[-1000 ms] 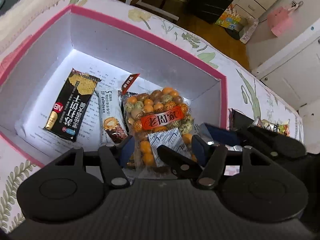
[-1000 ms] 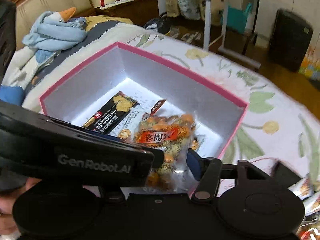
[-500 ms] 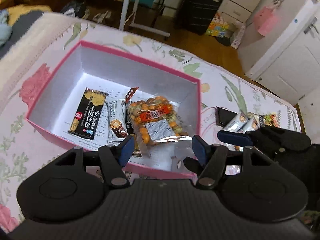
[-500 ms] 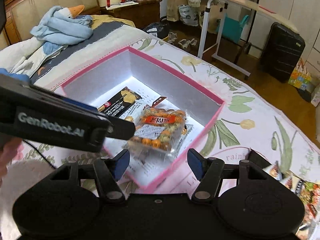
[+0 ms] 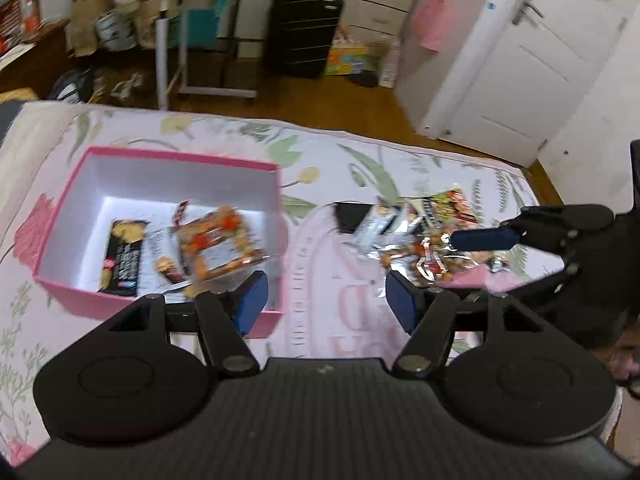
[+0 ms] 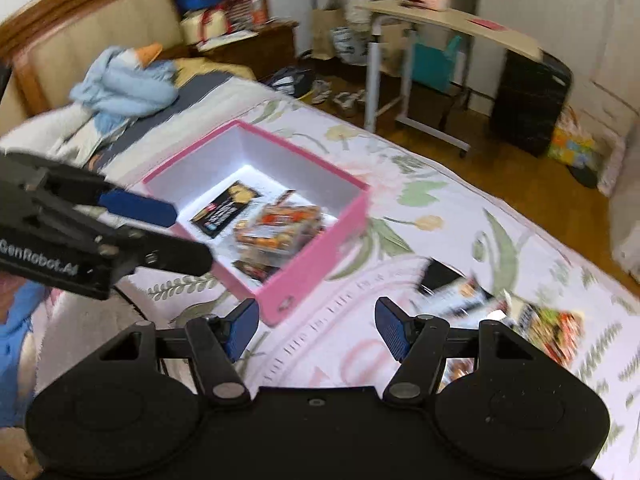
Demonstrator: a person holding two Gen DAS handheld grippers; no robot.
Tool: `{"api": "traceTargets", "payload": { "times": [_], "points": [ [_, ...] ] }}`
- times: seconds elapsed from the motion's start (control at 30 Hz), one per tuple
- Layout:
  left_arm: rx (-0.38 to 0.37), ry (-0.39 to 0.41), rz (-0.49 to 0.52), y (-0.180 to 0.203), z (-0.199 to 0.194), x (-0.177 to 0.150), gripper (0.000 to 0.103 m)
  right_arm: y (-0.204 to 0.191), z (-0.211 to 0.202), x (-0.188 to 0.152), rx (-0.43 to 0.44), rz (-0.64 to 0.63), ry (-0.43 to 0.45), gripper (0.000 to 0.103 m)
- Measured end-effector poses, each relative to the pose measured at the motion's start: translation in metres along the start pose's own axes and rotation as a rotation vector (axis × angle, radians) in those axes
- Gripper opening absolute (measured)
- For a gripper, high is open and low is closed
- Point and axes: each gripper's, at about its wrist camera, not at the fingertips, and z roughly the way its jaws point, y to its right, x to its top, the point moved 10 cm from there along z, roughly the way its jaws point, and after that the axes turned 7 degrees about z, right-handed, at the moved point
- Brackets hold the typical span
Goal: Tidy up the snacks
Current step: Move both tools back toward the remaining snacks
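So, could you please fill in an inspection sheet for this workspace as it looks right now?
Surface: bedspread, floral, on a bed.
Job's things: pink box holds a peanut bag, a black packet and a bar; loose snack pile lies outside it.
Clutter: goose toy by the headboard.
Grippers: left gripper and right gripper both open, nothing between the jaws.
Cables: nothing seen.
Surroundings: side table, black suitcase, white door.

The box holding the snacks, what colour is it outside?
Pink outside, white inside; the box shows best in the right wrist view.
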Motion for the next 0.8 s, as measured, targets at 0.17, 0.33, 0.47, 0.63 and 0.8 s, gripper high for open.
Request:
{"api": "traceTargets", "payload": {
  "times": [0.17,0.33,0.47,0.63,0.8],
  "points": [
    [0.034,0.005,0.056,0.03,0.025,0.011,0.064,0.062,-0.016,-0.006,-0.027,0.135,0.044,0.069],
    [0.056,0.003,0.086,0.05,0.069,0.023,0.064,0.108,-0.005,-0.018,-0.041,0.216,0.08,0.069],
    [0.046,-0.038,0.079,0.065,0.117,0.029,0.064,0.139,0.017,-0.022,-0.043,0.276,0.11,0.069],
    [0.056,-0.099,0.08,0.075,0.176,0.03,0.064,0.17,0.06,-0.017,-0.012,0.349,0.091,0.063],
    [-0.01,-0.175,0.069,0.072,0.228,0.02,0.059,0.191,0.107,-0.011,-0.015,0.412,0.047,0.049]
  ]
}}
